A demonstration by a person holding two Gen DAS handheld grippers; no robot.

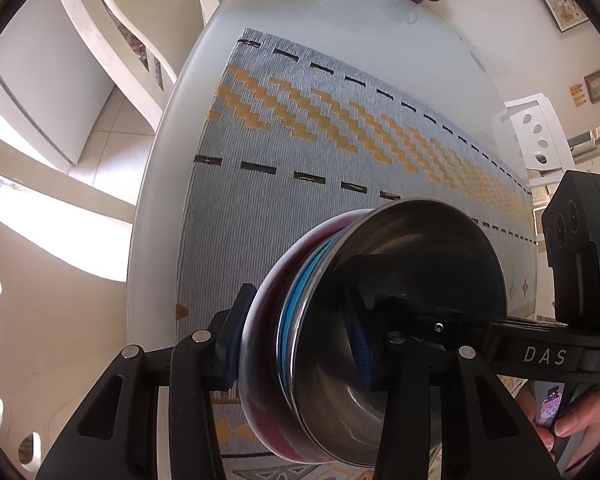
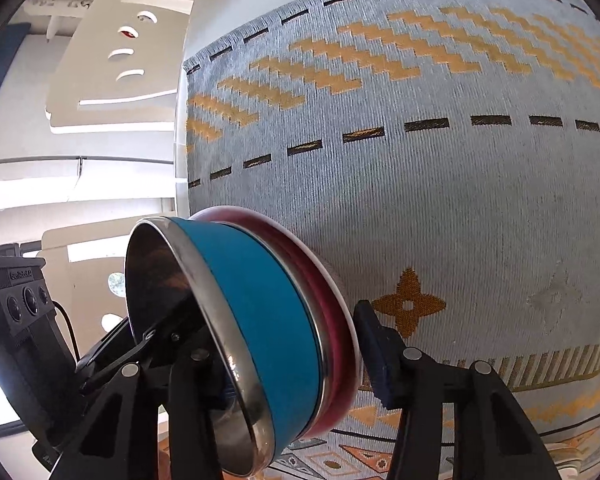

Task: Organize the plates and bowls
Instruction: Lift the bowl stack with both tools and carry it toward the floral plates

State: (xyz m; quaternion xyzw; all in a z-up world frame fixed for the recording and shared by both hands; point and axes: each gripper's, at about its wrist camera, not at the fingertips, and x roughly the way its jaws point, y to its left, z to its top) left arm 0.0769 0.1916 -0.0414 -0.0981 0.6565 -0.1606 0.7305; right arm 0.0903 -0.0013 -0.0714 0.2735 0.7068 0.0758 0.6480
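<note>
Stack already made: steel-lined blue bowl (image 2: pixel 256 332) nested on the red plate (image 2: pixel 336 320), both lifted off the woven runner (image 2: pixel 440 184) on the tabletop (image 1: pixel 340 16). Setting it down remains, I judge. My left tool (image 1: pixel 304 344) and right tool (image 2: pixel 296 364) each pitch steeply down, clamped across bowl and plate from opposite rims.

I see a grey woven runner (image 1: pixel 300 200) with orange zigzags covering the counter (image 1: pixel 340 12); white chairs (image 1: pixel 112 40) stand beside its edges.
</note>
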